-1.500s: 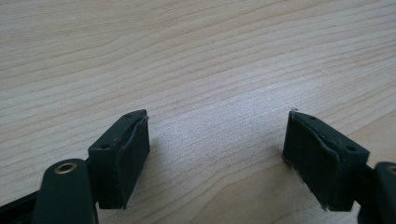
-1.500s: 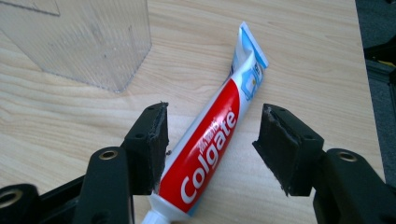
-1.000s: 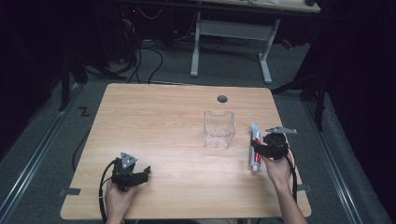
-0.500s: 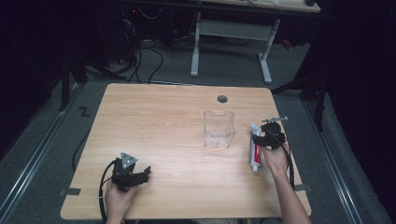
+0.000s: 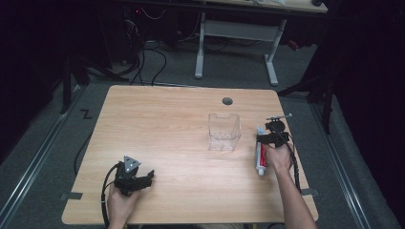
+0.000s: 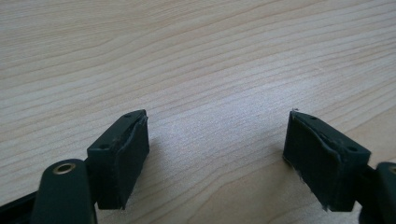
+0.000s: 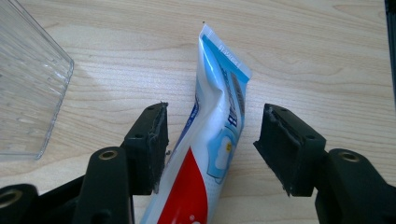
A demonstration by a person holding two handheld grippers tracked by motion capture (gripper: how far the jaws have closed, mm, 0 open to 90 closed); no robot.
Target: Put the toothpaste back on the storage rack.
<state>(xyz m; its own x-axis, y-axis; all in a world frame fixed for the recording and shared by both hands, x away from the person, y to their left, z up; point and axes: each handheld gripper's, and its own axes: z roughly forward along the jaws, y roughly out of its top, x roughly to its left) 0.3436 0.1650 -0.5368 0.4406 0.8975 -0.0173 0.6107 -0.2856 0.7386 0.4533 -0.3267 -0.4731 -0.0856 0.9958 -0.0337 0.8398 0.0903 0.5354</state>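
Near the right edge of the table (image 5: 172,119) I have the right claw (image 7: 212,149) spread wide, its two black jaws straddling the toothpaste tube (image 7: 210,140) without gripping it; the left jaw sits just beside the tube's side, and the right jaw stands clear with bare wood between it and the tube. From my right gripper view the tube lies flat on the wood, its crimped flat end pointing away from me and its red and blue printed body running back under the claw. Off to the left of it, well apart from the jaws, I see the corner of the clear plastic container (image 7: 28,88). From the high view the tube (image 5: 261,155) lies lengthwise just right of the container (image 5: 224,132), which stands upright, and my right claw (image 5: 271,138) rests over the tube's far end with the hand behind it. Down at the near left corner my left claw (image 5: 143,177) sits low on the table, held in the other hand. Its own view shows the left claw's jaws (image 6: 217,154) wide apart with nothing but wood grain between them.
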